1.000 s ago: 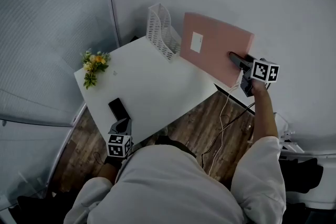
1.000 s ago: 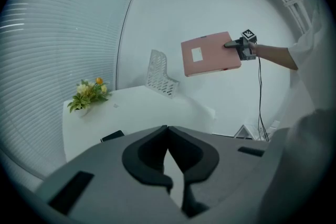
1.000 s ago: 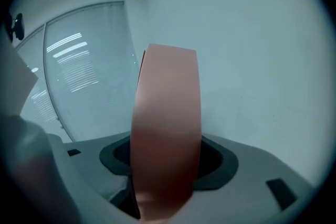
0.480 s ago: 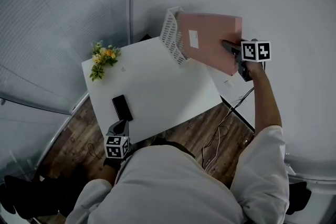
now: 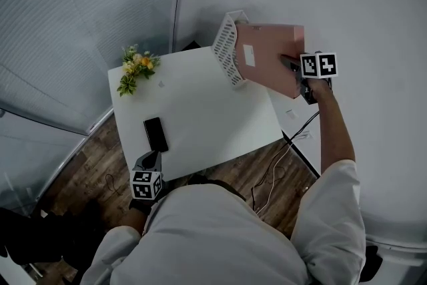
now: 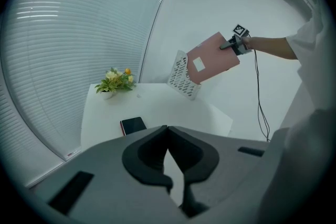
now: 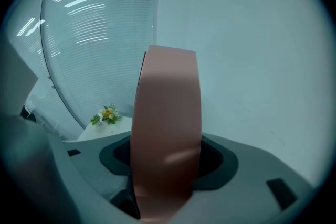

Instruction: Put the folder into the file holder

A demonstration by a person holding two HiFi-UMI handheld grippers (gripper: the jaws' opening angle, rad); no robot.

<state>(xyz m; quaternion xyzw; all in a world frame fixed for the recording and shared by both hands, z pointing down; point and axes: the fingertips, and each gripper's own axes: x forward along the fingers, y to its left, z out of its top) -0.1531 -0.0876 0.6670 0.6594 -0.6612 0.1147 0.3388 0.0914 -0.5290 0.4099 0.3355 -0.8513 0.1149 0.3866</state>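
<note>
1. Right claw (image 5: 291, 64): the jaws stand wide and are clamped on the pink folder (image 5: 265, 58). In the right gripper view the folder's edge (image 7: 165, 128) fills the gap between them.
2. Left claw (image 5: 153, 159): the jaws are closed together with nothing between them (image 6: 168, 165).
3. Pose: the right arm is stretched out beyond the tabletop's (image 5: 200, 110) far right corner. The left hand is held low at the near edge, just beside the phone (image 5: 155, 134).
4. Folder: held aloft and tilted, with its lower corner at the top of the white file holder (image 5: 229, 53). Contact cannot be confirmed.
5. Views: the left gripper view shows the folder's face (image 6: 210, 60) above the file holder (image 6: 184, 77). The right gripper view shows only the folder's edge and the flowers (image 7: 106, 114).
</note>
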